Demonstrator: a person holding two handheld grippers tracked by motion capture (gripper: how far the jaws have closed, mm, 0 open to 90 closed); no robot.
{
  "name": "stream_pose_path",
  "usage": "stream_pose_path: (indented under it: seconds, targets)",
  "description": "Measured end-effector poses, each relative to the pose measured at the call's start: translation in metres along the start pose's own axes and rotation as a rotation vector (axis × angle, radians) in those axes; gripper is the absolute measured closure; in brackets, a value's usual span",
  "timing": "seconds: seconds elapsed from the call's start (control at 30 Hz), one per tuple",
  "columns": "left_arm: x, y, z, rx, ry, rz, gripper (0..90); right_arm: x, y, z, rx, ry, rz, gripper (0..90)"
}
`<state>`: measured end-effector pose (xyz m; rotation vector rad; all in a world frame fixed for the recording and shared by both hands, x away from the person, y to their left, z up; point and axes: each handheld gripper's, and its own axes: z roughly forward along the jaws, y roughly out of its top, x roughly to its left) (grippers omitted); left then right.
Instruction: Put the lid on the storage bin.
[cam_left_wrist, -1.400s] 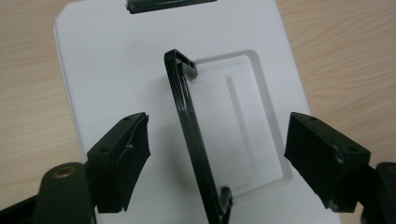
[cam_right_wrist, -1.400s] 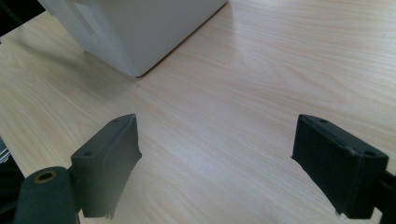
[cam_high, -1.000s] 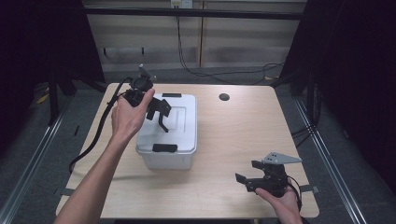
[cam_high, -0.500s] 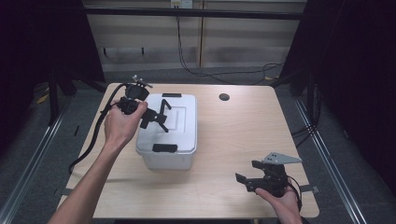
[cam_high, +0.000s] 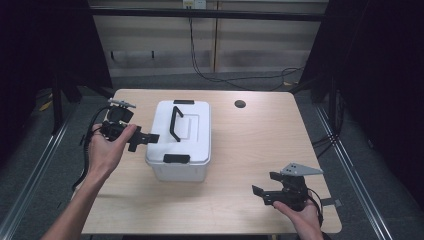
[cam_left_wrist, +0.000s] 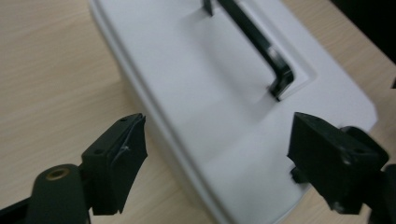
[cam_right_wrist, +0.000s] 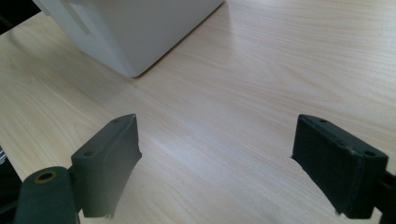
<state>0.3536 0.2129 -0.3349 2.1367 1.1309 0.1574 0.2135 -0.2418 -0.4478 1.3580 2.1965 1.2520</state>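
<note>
- I see the white box (cam_high: 179, 137) standing on the worktop (cam_high: 250, 145), left of its middle, with the lid on and a black handle (cam_high: 176, 121) lying flat along the top.
- A black latch (cam_high: 176, 158) sits at the box's near end and another latch (cam_high: 183, 102) at its far end, both lying against the lid's edge.
- My left gripper (cam_high: 142, 139) is held level at the box's left side, with its tips just beside the lid's left edge near the near corner; I cannot tell from the high view whether they touch it.
- In the left gripper view its jaws are released and stand wide, having just been closing a little; the box's (cam_left_wrist: 224, 107) lid edge and corner lie between them, with neither pad pressing on it.
- The same view shows the handle (cam_left_wrist: 261, 44) running away toward the top of the picture, beyond the jaws.
- My right gripper (cam_high: 265, 192) sits low over the near right part of the worktop, well apart from the box, pointing left.
- In the right gripper view its jaws are released, with bare wood (cam_right_wrist: 243, 93) between them and the box's (cam_right_wrist: 135, 28) near corner farther ahead at the upper left.
- A small dark round hole (cam_high: 240, 104) marks the far part of the worktop, right of the box.
</note>
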Motion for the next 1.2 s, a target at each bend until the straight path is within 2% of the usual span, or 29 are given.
stream_pose_path:
  seconds: [0.07,0.13,0.17,0.27,0.33,0.47,0.5,0.57,0.6,0.67,0.8,0.93,0.97,1.07,1.2]
  targets:
    - [0.001,-0.008,-0.003,0.007,0.011,0.023,24.7,0.0,0.0,0.0,0.0,0.0,0.001,14.2]
    - [0.005,-0.017,-0.006,-0.005,-0.004,0.023,24.7,0.0,0.0,-0.001,0.001,-0.001,0.003,14.2]
    - [0.007,-0.021,-0.007,-0.013,-0.008,0.019,24.7,0.0,0.0,-0.001,0.001,0.0,0.002,14.2]
    - [0.015,-0.032,-0.008,-0.031,0.015,0.001,24.7,0.0,0.0,0.0,0.001,-0.003,0.003,14.2]
    - [0.019,-0.04,-0.008,-0.057,-0.004,-0.018,24.6,0.0,0.0,0.0,-0.001,-0.004,-0.002,14.2]
    - [0.024,-0.056,-0.01,-0.061,0.002,-0.014,24.6,-0.001,0.0,0.001,-0.001,-0.004,0.004,14.2]
    - [0.026,-0.06,-0.011,-0.05,-0.005,-0.012,24.6,-0.001,0.0,0.001,-0.003,-0.004,0.004,14.2]
    - [0.028,-0.067,-0.014,-0.035,0.009,-0.004,24.4,0.0,0.0,0.0,-0.005,-0.006,0.001,14.2]
    - [0.029,-0.072,-0.016,-0.05,0.007,-0.01,23.5,0.0,0.0,0.0,-0.005,-0.006,0.003,14.3]
    - [0.033,-0.082,-0.02,-0.063,-0.033,-0.02,22.6,0.0,0.0,-0.001,-0.005,-0.008,0.005,14.3]
    - [0.038,-0.099,-0.025,-0.08,-0.017,-0.023,22.6,0.0,0.0,0.0,-0.003,-0.01,0.003,14.3]
    - [0.044,-0.115,-0.023,-0.135,-0.002,-0.055,22.0,0.0,0.0,0.0,-0.003,-0.012,0.003,14.4]
    - [0.046,-0.119,-0.021,-0.144,0.0,-0.073,22.0,0.0,0.0,0.0,-0.004,-0.011,0.003,14.4]
    - [0.05,-0.129,-0.018,-0.122,0.028,-0.079,22.0,0.0,0.0,0.0,-0.003,-0.011,0.005,14.6]
    - [0.048,-0.139,-0.014,-0.117,0.022,-0.075,22.0,0.0,0.0,0.001,-0.002,-0.015,-0.002,15.0]
